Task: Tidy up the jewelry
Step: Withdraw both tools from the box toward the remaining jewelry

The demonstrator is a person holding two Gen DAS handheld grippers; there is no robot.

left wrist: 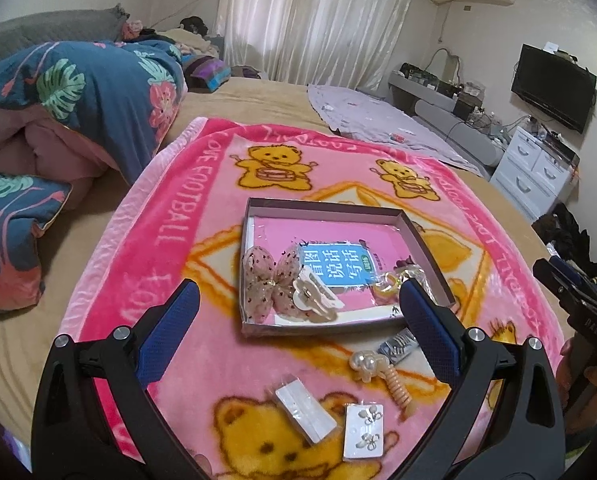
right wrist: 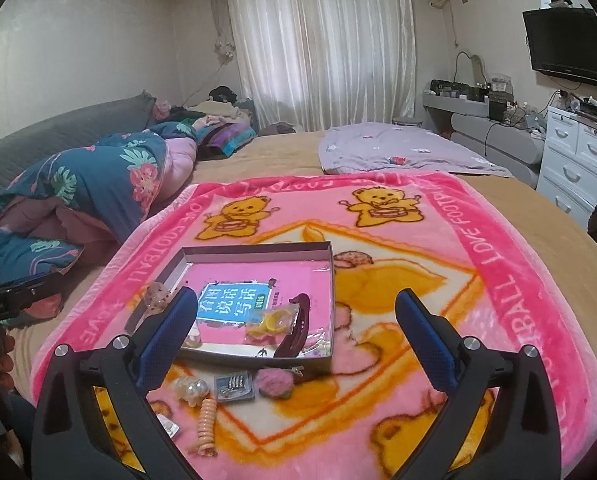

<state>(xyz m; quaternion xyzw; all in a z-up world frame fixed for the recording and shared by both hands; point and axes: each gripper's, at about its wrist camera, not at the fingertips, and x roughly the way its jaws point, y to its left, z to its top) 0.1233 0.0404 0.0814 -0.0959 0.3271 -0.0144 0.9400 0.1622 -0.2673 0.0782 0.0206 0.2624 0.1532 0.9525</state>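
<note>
Where blanket (right wrist: 498,248) border runs: "LOVE FOOTBALL"; box (right wrist: 330,280) book Chinese-titled.

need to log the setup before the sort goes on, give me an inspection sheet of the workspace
surface: pink bear-print blanket spread on a tan bed
job's things: shallow box holding a lace bow, a beige claw clip, a yellow ring packet and a dark hair clip; still outside it: pearl piece, coiled hair tie, earring card, clear packet, silver packet, pink knitted flower
clutter: folded floral quilt, lilac sheet
grippers: left gripper and right gripper, jaws wide open, empty
cables: wires at the white dresser
surroundings: curtains, wall TV
</note>
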